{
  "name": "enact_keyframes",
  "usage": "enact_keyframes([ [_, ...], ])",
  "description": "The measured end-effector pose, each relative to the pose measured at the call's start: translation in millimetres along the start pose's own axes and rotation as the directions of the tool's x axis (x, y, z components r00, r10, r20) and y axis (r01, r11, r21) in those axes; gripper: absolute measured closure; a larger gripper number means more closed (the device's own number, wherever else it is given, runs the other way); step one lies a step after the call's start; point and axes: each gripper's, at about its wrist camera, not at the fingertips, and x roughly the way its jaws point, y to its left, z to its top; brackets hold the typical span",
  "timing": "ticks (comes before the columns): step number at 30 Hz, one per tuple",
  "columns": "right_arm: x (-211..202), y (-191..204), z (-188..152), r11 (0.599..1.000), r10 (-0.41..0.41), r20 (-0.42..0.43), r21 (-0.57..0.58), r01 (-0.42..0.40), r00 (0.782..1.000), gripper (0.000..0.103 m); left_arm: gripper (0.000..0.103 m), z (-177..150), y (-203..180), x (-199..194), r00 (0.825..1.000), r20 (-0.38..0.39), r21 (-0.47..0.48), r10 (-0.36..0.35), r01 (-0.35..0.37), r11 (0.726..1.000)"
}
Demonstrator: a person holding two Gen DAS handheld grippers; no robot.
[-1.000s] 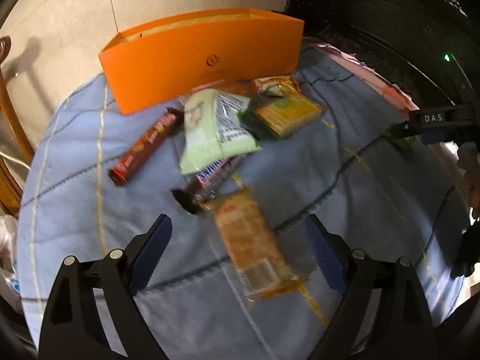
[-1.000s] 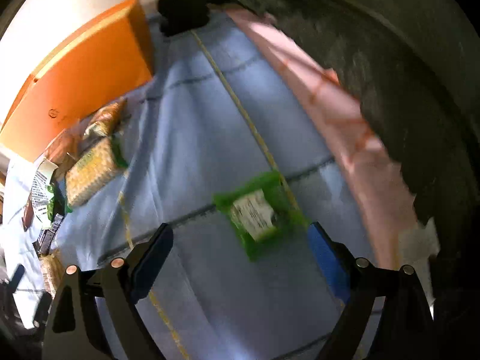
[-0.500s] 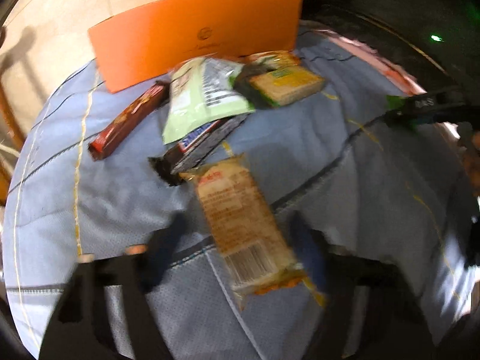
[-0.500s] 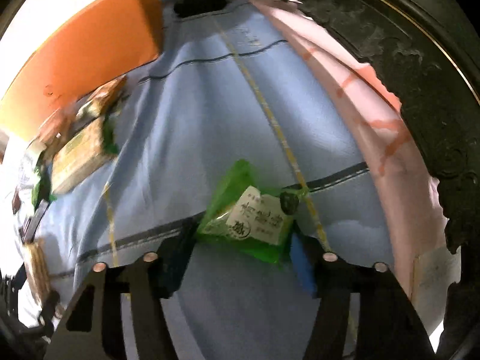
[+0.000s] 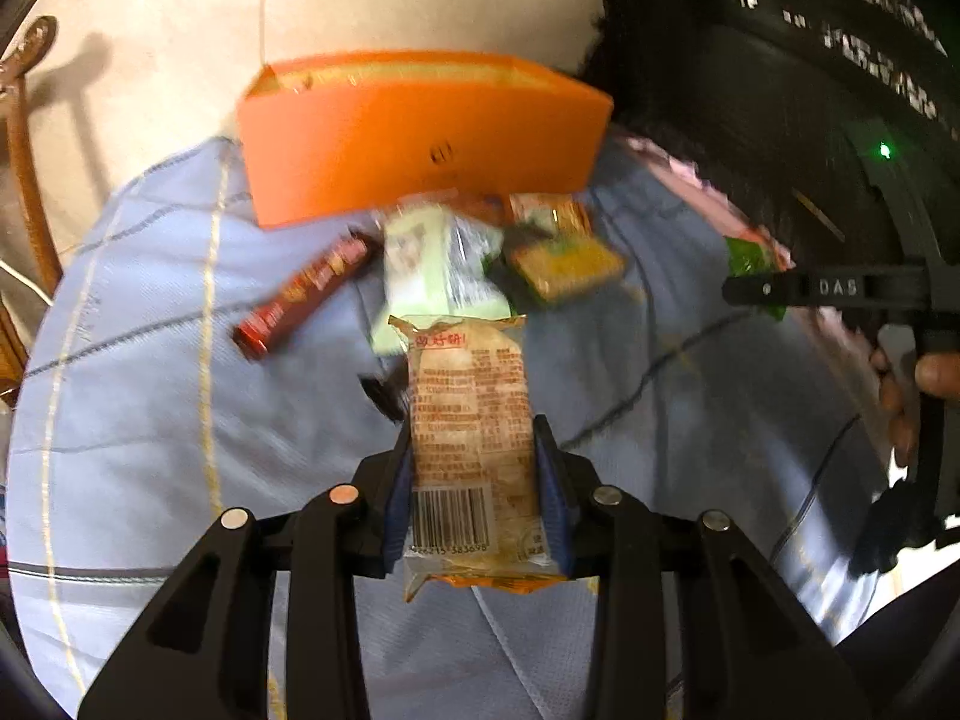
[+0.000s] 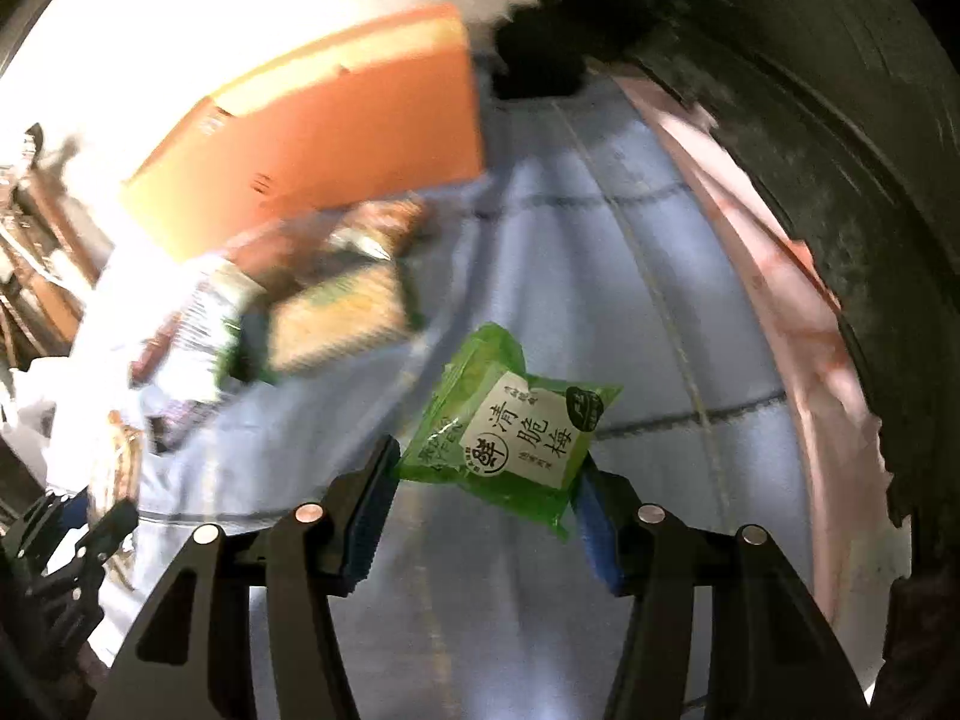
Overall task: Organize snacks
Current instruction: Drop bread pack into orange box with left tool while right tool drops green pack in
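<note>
My left gripper (image 5: 474,492) is shut on a tan biscuit packet (image 5: 471,420) with a barcode and holds it above the blue cloth. My right gripper (image 6: 486,498) is shut on a green plum packet (image 6: 516,426), lifted off the cloth; it also shows at the right of the left wrist view (image 5: 750,261). An open orange box (image 5: 420,138) stands at the back; it also shows in the right wrist view (image 6: 324,138). In front of it lie a red bar (image 5: 300,294), a pale green packet (image 5: 432,270) and a yellow cracker packet (image 5: 564,267).
A blue checked cloth (image 5: 150,420) covers the table. A dark carved chair back (image 6: 840,120) runs along the right edge with a pink cloth strip (image 6: 798,300). A wooden chair frame (image 5: 24,180) stands at the left. A dark bar (image 5: 384,396) lies partly behind the biscuit packet.
Both grippers went from open to shut. The left took hold of the biscuit packet and the right took the green packet; both packets have been lifted off the cloth.
</note>
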Motion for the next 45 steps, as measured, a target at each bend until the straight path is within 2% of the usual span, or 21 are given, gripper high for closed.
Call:
enact_keyframes([
  [7, -52, 41, 55, 0.994, 0.090, 0.119, -0.067, -0.082, 0.989, 0.047, 0.068, 49, 11, -35, 0.994, 0.106, -0.045, 0.033, -0.029, 0.999],
  [11, -77, 64, 96, 0.988, 0.125, 0.181, -0.115, -0.106, 0.975, 0.047, 0.068, 99, 13, -47, 0.983, 0.178, -0.060, 0.053, -0.043, 0.997],
  [15, -95, 82, 137, 0.982, 0.154, 0.235, -0.147, -0.122, 0.960, 0.047, 0.068, 162, 27, -55, 0.971, 0.224, -0.117, 0.085, -0.060, 0.991],
  [21, -102, 90, 184, 0.980, 0.149, 0.281, -0.173, -0.103, 0.948, 0.047, 0.068, 224, 41, -51, 0.954, 0.266, -0.146, 0.137, -0.101, 0.984],
  [27, -99, 94, 215, 0.976, 0.152, 0.302, -0.195, -0.095, 0.941, 0.047, 0.068, 263, 34, -41, 0.945, 0.301, -0.110, 0.124, -0.095, 0.989],
  [31, -92, 98, 256, 0.973, 0.160, 0.340, -0.211, -0.091, 0.927, 0.046, 0.068, 294, 38, -28, 0.934, 0.335, -0.097, 0.121, -0.094, 0.991],
  [32, -86, 99, 265, 0.971, 0.171, 0.330, -0.219, -0.101, 0.928, 0.041, 0.054, 304, 41, -18, 0.933, 0.342, -0.090, 0.109, -0.083, 0.993],
  [33, -69, 99, 278, 0.969, 0.172, 0.282, -0.223, -0.110, 0.944, 0.037, 0.019, 311, 44, -9, 0.940, 0.327, -0.089, 0.099, -0.074, 0.993],
  [34, -53, 96, 285, 0.973, 0.137, 0.238, -0.212, -0.086, 0.962, 0.029, 0.005, 315, 51, 2, 0.949, 0.298, -0.098, 0.106, -0.080, 0.992],
  [35, -43, 92, 286, 0.977, 0.103, 0.219, -0.203, -0.057, 0.970, 0.027, 0.005, 314, 60, 16, 0.954, 0.265, -0.124, 0.141, -0.111, 0.986],
  [37, -32, 85, 276, 0.977, 0.094, 0.201, -0.208, -0.051, 0.975, 0.026, 0.005, 301, 73, 28, 0.968, 0.224, -0.147, 0.117, -0.085, 0.986],
  [38, -26, 81, 263, 0.974, 0.088, 0.198, -0.222, -0.043, 0.976, 0.025, 0.005, 289, 77, 31, 0.970, 0.221, -0.149, 0.101, -0.069, 0.986],
  [41, -2, 70, 220, 0.976, 0.064, 0.133, -0.215, -0.034, 0.989, 0.025, 0.005, 247, 81, 39, 0.977, 0.185, -0.114, 0.109, -0.089, 0.990],
  [45, 42, 55, 146, 0.984, 0.021, -0.011, -0.179, -0.022, 1.000, 0.025, 0.005, 165, 74, 62, 0.990, 0.052, -0.079, 0.130, -0.126, 0.989],
])
